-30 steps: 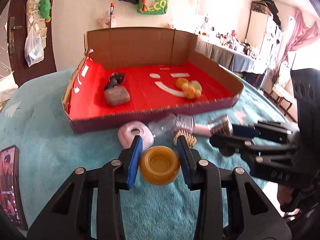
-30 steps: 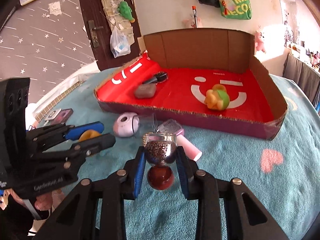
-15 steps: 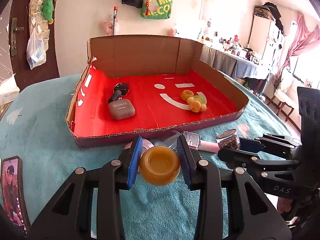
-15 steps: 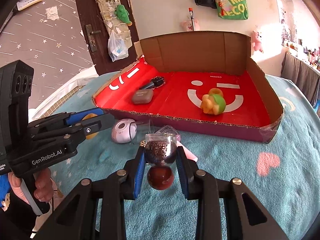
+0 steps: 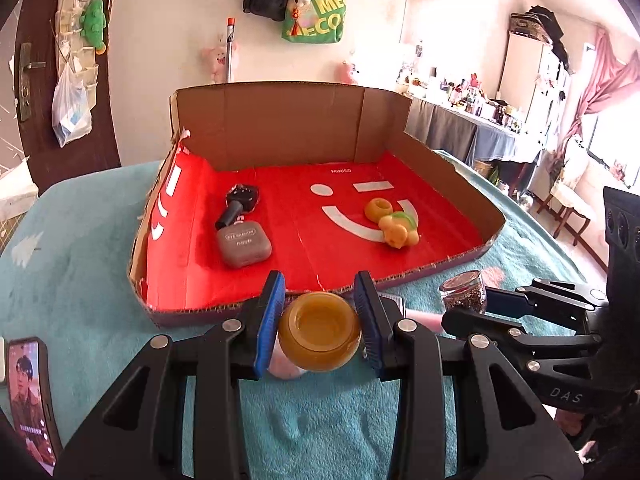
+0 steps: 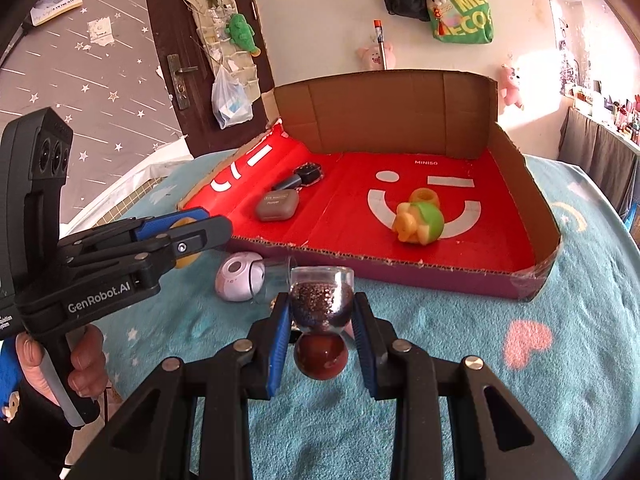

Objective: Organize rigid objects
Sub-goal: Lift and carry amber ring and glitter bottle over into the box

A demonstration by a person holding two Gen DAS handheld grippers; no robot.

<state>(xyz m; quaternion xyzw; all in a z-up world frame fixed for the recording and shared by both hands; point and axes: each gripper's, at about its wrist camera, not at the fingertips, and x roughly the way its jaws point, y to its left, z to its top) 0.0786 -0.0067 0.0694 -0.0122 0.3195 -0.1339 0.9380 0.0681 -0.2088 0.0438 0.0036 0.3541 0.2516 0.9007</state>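
Blue pads of the left gripper (image 5: 320, 322) pinch an amber jar (image 5: 319, 338) by its sides, mouth toward the camera, lifted above the teal cover (image 5: 80, 292) just short of the box's near wall. From the right wrist view this gripper points in from the left, tilted down toward the box, with a hand (image 6: 60, 360) wrapped round its grip. Its twin, the right gripper (image 6: 321, 320), clamps a small glass jar (image 6: 321, 300) of dark speckled grains, lying level between the pads, its round brown stopper (image 6: 320, 357) toward the camera; it too slopes down toward the box and is held off the cover. Below and beyond the jars, on the cover, lie a pale pink round gadget (image 6: 240, 282) and a clear cup (image 6: 280, 276) on its side. Farther out sits the cardboard box (image 5: 280, 128) with a red floor, holding a grey case (image 5: 243, 243), a black key fob (image 5: 240, 204), a yellow ring (image 5: 378, 208) and a yellow-green toy (image 5: 400, 230) touching the ring. A phone (image 5: 28, 392) lies at the cover's left edge.
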